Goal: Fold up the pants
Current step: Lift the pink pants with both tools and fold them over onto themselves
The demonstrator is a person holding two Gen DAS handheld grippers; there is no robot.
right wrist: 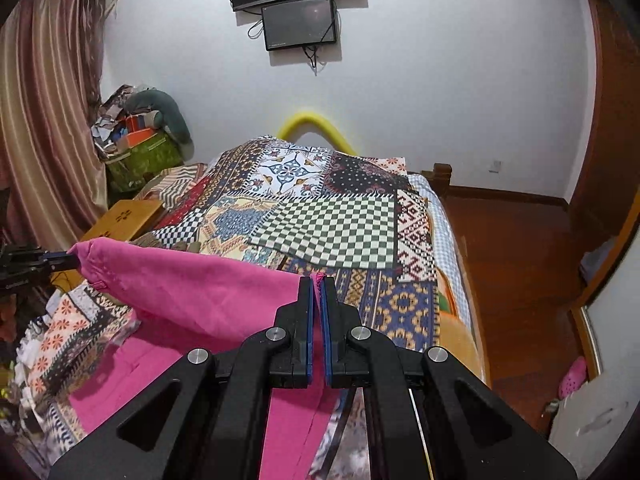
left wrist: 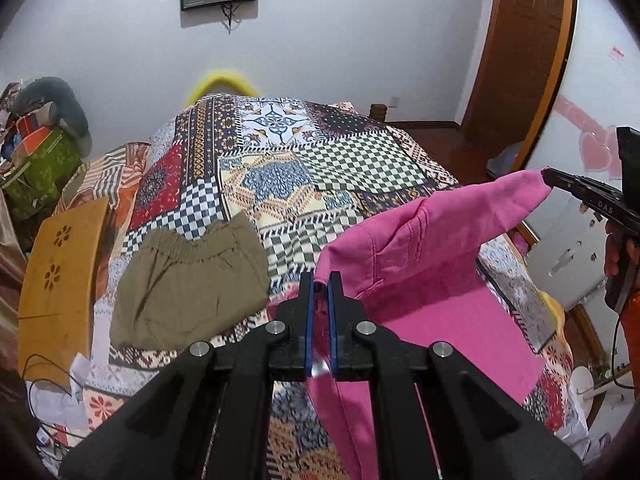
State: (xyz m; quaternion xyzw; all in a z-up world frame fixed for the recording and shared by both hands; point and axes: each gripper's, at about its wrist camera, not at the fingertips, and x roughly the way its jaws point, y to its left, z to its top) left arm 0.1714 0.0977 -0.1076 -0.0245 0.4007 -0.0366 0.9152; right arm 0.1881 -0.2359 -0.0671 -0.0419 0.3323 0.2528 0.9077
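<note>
left black two-finger gripper clamped on one corner of bright pink cotton pants; right black two-finger gripper clamped on the other corner. fabric lifted between both, lower part draped on patchwork-patterned bedspread. folded olive-green shorts lying left.

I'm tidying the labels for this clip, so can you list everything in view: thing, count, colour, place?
pink pants: 1, pink, one end lifted off the bed, held at two corners
olive shorts: 1, olive green, lying on the bed, left of the pink pants
patchwork bedspread: 1, multicoloured, covering the bed
wooden tray: 1, light wood, bed's left edge
screens: 2, black, on the wall
yellow tube: 1, yellow, behind the bed's far end
curtain: 1, striped brown, left side
door: 1, brown, right side
left gripper: 1, black, shut on the pants
right gripper: 1, black, shut on the pants
</note>
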